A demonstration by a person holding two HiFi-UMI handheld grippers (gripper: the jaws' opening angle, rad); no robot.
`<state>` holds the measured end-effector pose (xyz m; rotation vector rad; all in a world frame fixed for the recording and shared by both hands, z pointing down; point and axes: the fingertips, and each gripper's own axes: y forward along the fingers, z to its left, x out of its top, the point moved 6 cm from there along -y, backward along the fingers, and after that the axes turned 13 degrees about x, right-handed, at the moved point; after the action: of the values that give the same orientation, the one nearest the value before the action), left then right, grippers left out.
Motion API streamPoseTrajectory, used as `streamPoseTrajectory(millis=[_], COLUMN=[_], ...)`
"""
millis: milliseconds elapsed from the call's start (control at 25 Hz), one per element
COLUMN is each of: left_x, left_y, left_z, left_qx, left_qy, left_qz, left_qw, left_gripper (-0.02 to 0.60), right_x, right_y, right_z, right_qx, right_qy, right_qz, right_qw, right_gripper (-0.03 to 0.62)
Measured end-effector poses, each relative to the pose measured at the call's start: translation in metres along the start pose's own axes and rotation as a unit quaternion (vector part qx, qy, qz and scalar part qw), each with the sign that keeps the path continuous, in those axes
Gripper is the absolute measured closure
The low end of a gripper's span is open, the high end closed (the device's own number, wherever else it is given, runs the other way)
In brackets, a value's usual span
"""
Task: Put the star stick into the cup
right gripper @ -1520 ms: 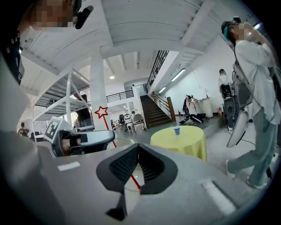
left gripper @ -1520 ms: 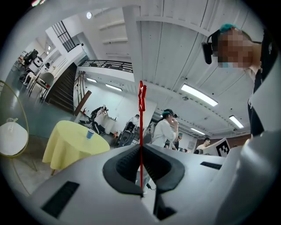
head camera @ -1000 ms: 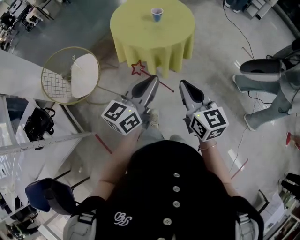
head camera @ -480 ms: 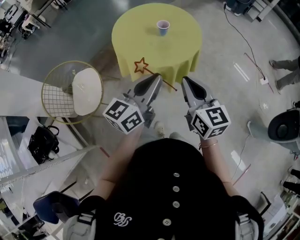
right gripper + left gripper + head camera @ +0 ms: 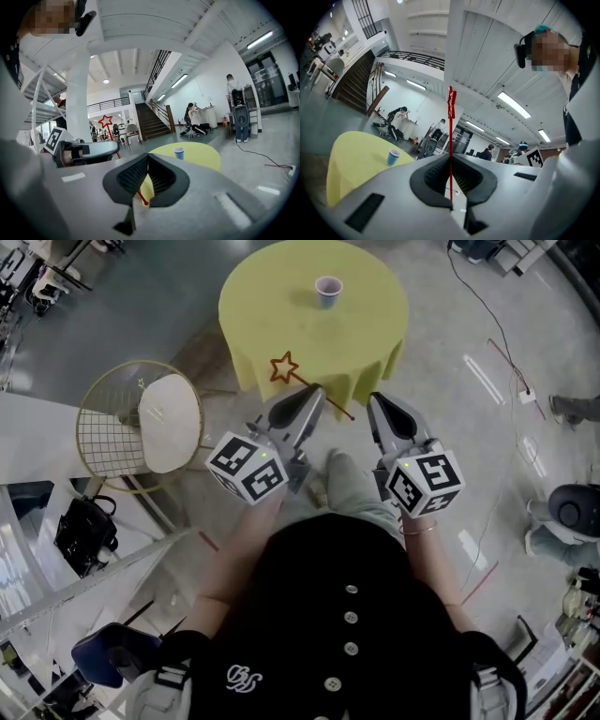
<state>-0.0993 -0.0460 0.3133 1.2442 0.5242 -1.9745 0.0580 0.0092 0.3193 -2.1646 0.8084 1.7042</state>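
**Star stick gripped in the left tongs, short of the cup on a yellow table**

The left gripper (image 5: 450, 155) is clenched on a thin red stick topped with an outlined red star (image 5: 450, 136). The rod runs straight up between the ribbed black pads. From the head view, the star hangs over the near edge of a round table draped in smooth yellow cloth (image 5: 281, 310). A small blue paper cup with a white rim (image 5: 328, 291) stands upright near the far side of that table, well apart from the star, with bare cloth between them.

The right gripper (image 5: 376, 403) is just beside the left, its jaws pressed together and apparently empty. The stick's lower end shows behind them.

Left of the table sits a round gold wire chair (image 5: 103, 418) with a white cushion. A black bag (image 5: 82, 526) lies nearer the person, and thin cables (image 5: 497, 343) trail across the grey polished floor.
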Motion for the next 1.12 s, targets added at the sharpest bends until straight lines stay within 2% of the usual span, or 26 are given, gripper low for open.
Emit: streamPoseTrajectory(millis=[400, 760, 1120], left_x=[0.007, 0.016, 0.042], left_y=[0.032, 0.083, 0.140], left_z=[0.022, 0.053, 0.077], left_qx=[0.017, 0.034, 0.062], left_qy=[-0.001, 0.001, 0.009], left_qz=[0.000, 0.012, 0.000], left_qw=[0.9998, 0.9994, 0.9981], left_gripper=[0.565, 0.565, 0.565], right_x=[0.008, 0.017, 0.052], right_y=[0.027, 0.068, 0.112], right_z=[-0.033, -0.079, -0.136], right_qx=[0.012, 0.027, 0.051], right_qy=[0.001, 0.009, 0.008], right_qz=[0.007, 0.015, 0.009], right_qw=[1.000, 0.999, 0.999], right_gripper=[0.591, 0.591, 0.591])
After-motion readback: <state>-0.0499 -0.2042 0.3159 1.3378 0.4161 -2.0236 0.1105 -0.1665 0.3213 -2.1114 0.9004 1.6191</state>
